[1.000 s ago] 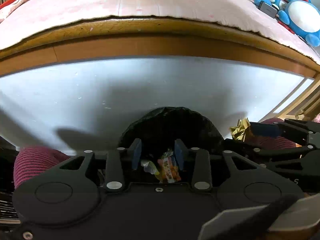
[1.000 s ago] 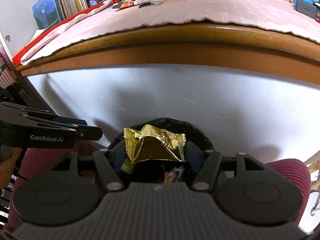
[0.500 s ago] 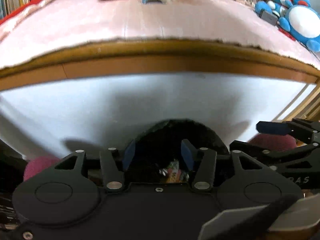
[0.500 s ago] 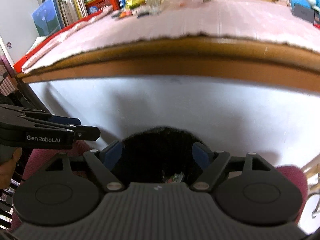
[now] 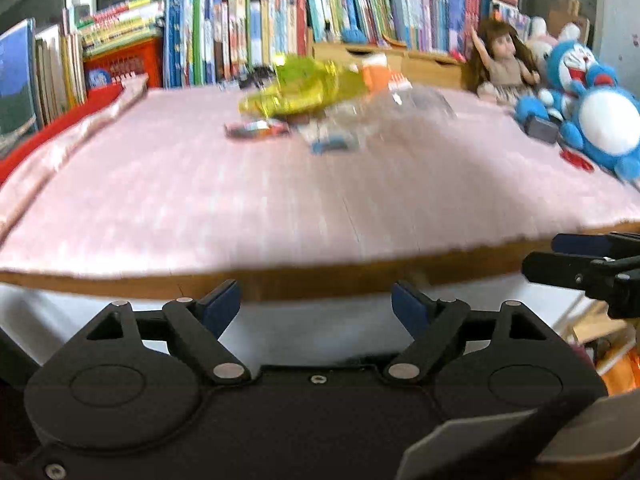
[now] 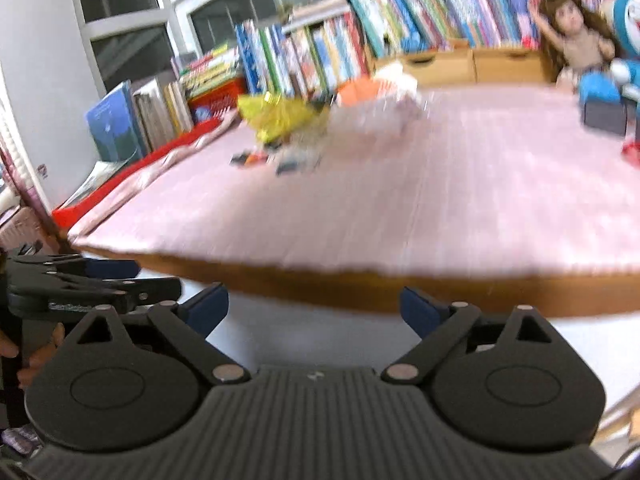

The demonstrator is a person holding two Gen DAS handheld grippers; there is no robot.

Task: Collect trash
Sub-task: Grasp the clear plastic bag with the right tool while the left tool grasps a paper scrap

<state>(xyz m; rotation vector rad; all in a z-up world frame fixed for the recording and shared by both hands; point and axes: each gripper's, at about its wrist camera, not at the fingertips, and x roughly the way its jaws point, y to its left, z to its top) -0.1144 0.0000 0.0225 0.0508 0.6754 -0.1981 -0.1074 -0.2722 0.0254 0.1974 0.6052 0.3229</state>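
Left wrist view: wrappers (image 5: 304, 92) lie far beyond the left claw (image 5: 316, 306), wide apart, empty.

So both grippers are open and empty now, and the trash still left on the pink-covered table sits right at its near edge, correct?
Not quite. Both the left gripper and the right gripper are open with nothing between the fingers, but the leftover trash lies far back on the pink-covered table, near the books, not at the near edge. The left wrist view shows this.
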